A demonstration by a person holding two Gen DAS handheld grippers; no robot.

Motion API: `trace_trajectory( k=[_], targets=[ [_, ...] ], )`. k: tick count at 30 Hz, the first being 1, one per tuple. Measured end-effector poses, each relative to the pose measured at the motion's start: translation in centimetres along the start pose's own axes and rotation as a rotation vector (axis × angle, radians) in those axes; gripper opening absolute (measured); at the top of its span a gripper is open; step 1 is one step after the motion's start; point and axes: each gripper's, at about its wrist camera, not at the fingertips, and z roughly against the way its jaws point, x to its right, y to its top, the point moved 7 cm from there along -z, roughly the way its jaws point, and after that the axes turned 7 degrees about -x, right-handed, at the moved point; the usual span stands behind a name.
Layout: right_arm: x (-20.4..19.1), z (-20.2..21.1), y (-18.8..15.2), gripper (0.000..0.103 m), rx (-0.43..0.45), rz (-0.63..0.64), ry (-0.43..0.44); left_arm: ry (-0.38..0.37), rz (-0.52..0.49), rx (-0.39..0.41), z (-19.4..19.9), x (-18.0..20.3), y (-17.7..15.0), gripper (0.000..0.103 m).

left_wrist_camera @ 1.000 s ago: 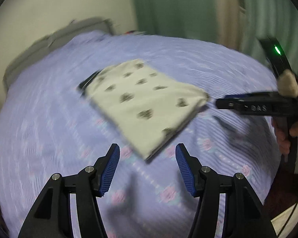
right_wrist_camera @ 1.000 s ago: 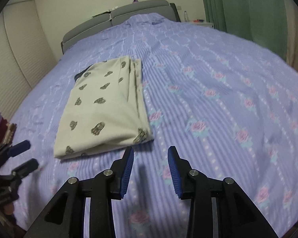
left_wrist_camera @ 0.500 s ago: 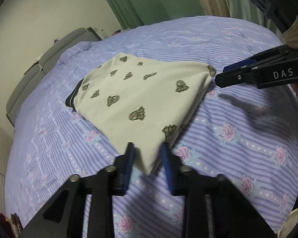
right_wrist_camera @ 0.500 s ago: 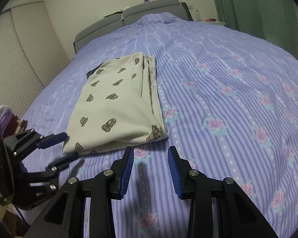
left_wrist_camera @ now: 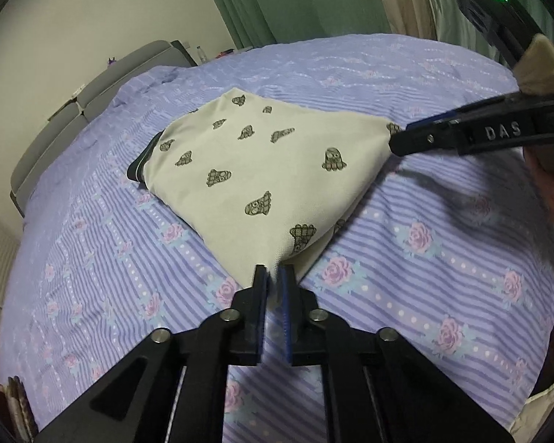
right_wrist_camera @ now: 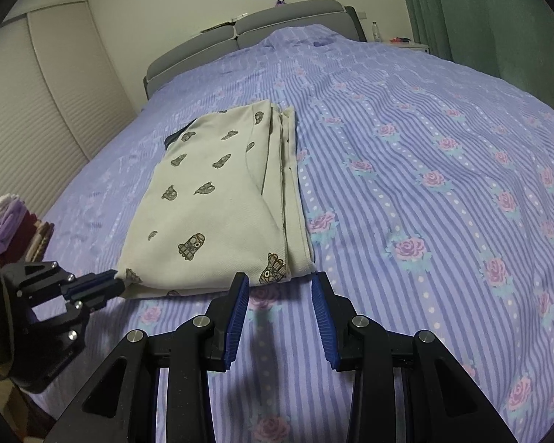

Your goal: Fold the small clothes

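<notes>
A cream garment with small dark prints [left_wrist_camera: 262, 162] lies folded on the purple striped bedspread [left_wrist_camera: 92, 258]; it also shows in the right wrist view [right_wrist_camera: 218, 199]. My left gripper [left_wrist_camera: 273, 271] is shut on the garment's near left corner; it shows in the right wrist view [right_wrist_camera: 103, 284] at that corner. My right gripper [right_wrist_camera: 279, 280] is open, its jaws just short of the garment's near right corner. It shows in the left wrist view [left_wrist_camera: 399, 140], its tip touching that corner.
A grey headboard [right_wrist_camera: 240, 33] stands at the far end of the bed. Green curtains [right_wrist_camera: 480, 18] hang on the right. A white shuttered wardrobe [right_wrist_camera: 44, 110] and a pile of folded cloth [right_wrist_camera: 14, 221] are on the left. A nightstand with a bottle [right_wrist_camera: 376, 31] stands beside the headboard.
My left gripper moved forward to the garment's near left corner and shut on it. My right gripper moved closer to the near right corner and stayed open.
</notes>
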Motion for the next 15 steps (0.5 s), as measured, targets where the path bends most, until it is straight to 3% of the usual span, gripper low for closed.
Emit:
trace_trajectory(
  k=[3, 4, 5, 6, 12, 15],
  targets=[
    [0.1, -0.5, 0.2, 0.035, -0.008, 0.005, -0.001, 0.015, -0.019, -0.006, -0.1, 0.5, -0.5, 0.022],
    [0.1, -0.5, 0.2, 0.030, -0.006, 0.006, 0.000, 0.016, -0.027, -0.013, -0.2, 0.7, -0.8, 0.023],
    [0.1, -0.6, 0.3, 0.018, -0.008, 0.006, 0.006, 0.010, -0.030, -0.021, -0.4, 0.9, -1.0, 0.023],
    [0.1, -0.7, 0.3, 0.015, -0.007, 0.001, 0.012, 0.003, -0.032, -0.031, -0.6, 1.1, -1.3, 0.024],
    [1.4, -1.1, 0.1, 0.015, -0.013, -0.102, -0.028, -0.039, 0.018, -0.052, -0.4, 0.6, -2.1, 0.026],
    [1.7, -0.7, 0.0, 0.015, 0.000, -0.088, -0.107, -0.044, 0.055, -0.053, 0.3, -0.1, -2.6, 0.032]
  ],
)
